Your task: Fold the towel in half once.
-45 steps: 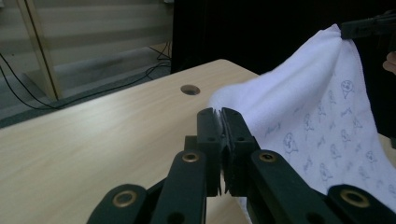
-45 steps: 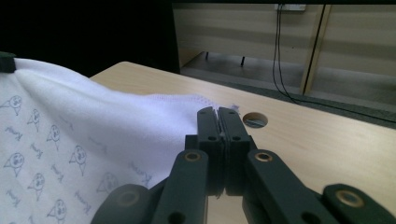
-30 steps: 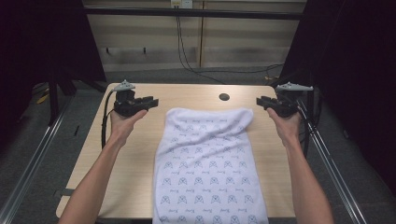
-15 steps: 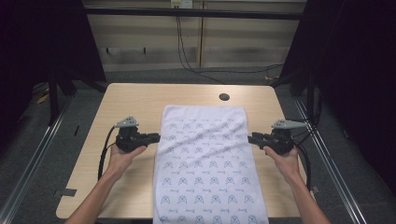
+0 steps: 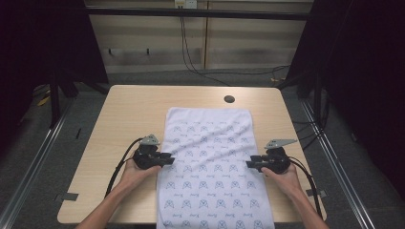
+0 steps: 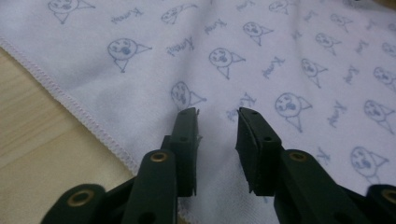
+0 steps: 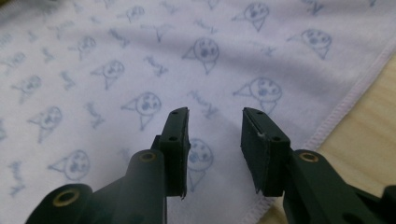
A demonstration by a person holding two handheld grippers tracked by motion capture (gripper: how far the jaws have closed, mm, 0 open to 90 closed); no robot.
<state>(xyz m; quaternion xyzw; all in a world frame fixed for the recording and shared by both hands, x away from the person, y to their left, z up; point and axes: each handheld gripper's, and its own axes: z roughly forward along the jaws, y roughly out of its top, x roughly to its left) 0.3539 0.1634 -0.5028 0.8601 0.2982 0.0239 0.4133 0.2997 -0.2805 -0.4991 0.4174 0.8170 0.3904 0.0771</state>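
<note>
A white towel (image 5: 210, 157) printed with small blue figures lies flat lengthwise down the middle of the wooden table (image 5: 129, 114), its near end hanging over the front edge. My left gripper (image 5: 167, 159) rests low at the towel's left hem, pointing inward. In the left gripper view, the gripper (image 6: 218, 114) is open just over the towel (image 6: 280, 56), its jaws having just been opening with nothing between them. My right gripper (image 5: 248, 163) mirrors it at the right hem. In the right gripper view, the gripper (image 7: 215, 114) is open above the towel (image 7: 116, 56), also just opening and empty.
A round black hole (image 5: 229, 99) sits in the tabletop beyond the towel's far end. Bare wood (image 6: 32, 130) flanks the towel on both sides (image 7: 373, 135). Metal rails run along the floor left and right, and cables hang behind the table.
Both hands came down and toward the near side, from the towel's far corners to the middle of its side hems. The towel's far end now lies flat.
</note>
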